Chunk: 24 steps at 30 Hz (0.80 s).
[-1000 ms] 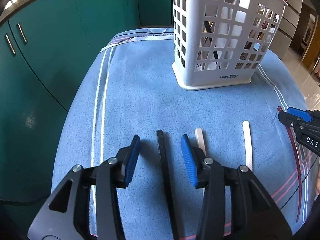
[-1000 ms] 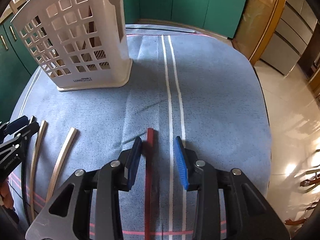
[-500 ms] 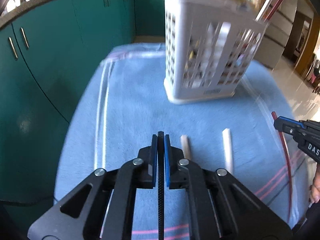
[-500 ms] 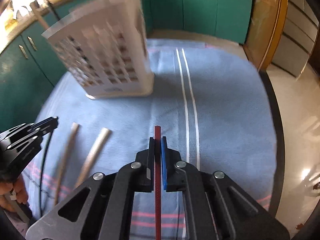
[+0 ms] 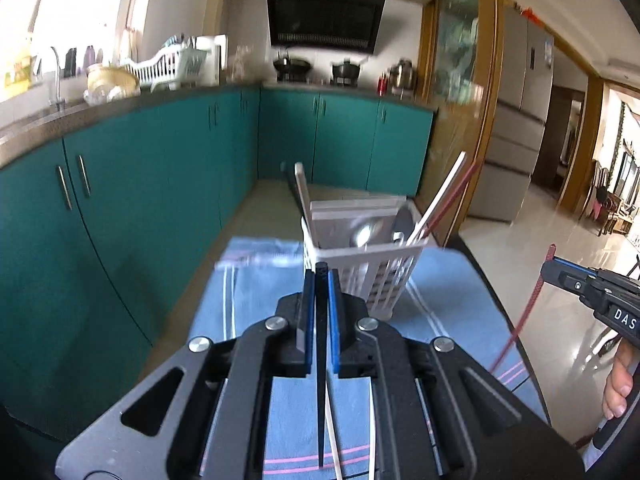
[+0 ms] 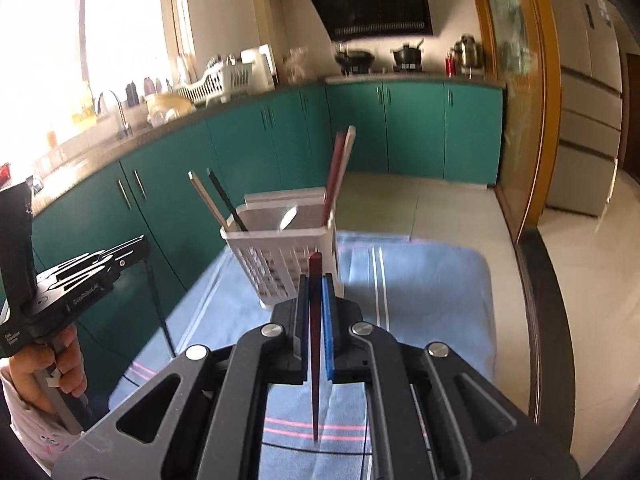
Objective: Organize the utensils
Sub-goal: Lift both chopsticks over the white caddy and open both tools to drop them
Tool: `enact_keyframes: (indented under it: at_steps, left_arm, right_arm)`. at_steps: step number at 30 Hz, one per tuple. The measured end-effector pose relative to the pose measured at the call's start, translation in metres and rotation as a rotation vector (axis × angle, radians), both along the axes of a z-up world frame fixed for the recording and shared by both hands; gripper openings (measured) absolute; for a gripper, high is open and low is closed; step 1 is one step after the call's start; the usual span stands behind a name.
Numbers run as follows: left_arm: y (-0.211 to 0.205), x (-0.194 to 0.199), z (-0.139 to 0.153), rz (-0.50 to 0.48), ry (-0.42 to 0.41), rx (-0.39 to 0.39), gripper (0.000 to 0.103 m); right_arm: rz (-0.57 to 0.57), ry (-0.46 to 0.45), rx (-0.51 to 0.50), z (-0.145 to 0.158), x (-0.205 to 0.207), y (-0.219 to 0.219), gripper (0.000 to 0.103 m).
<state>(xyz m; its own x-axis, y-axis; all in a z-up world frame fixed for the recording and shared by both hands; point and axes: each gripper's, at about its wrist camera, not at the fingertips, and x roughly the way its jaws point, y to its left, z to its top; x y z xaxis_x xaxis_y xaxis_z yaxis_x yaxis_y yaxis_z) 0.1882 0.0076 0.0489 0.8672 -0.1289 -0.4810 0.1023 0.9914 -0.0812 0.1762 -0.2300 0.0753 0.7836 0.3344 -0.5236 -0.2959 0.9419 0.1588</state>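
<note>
While your left gripper (image 5: 319, 322) clamped the black chopstick (image 5: 321, 400) and your right gripper (image 6: 315, 328) clamped the red chopstick (image 6: 315, 360), both near the thick end, these light, stiff, smooth sticks could probably pivot.

Both grippers are matte black with slotted cut-outs and round silver screws; the left gripper (image 5: 319, 320) and right gripper (image 6: 315, 320) have blue ribbed finger pads (image 5: 333, 320). White lettering marks their sides. Bare fingers wrap the handles, one sleeve white with pink print
</note>
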Motion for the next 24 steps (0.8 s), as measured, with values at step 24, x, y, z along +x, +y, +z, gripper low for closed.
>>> enact_keyframes:
  at_steps: [24]
  left_arm:
    - [0.037, 0.011, 0.123, 0.078, -0.316, -0.226, 0.006]
  right_arm:
    - [0.027, -0.268, 0.012, 0.123, 0.012, 0.022, 0.007]
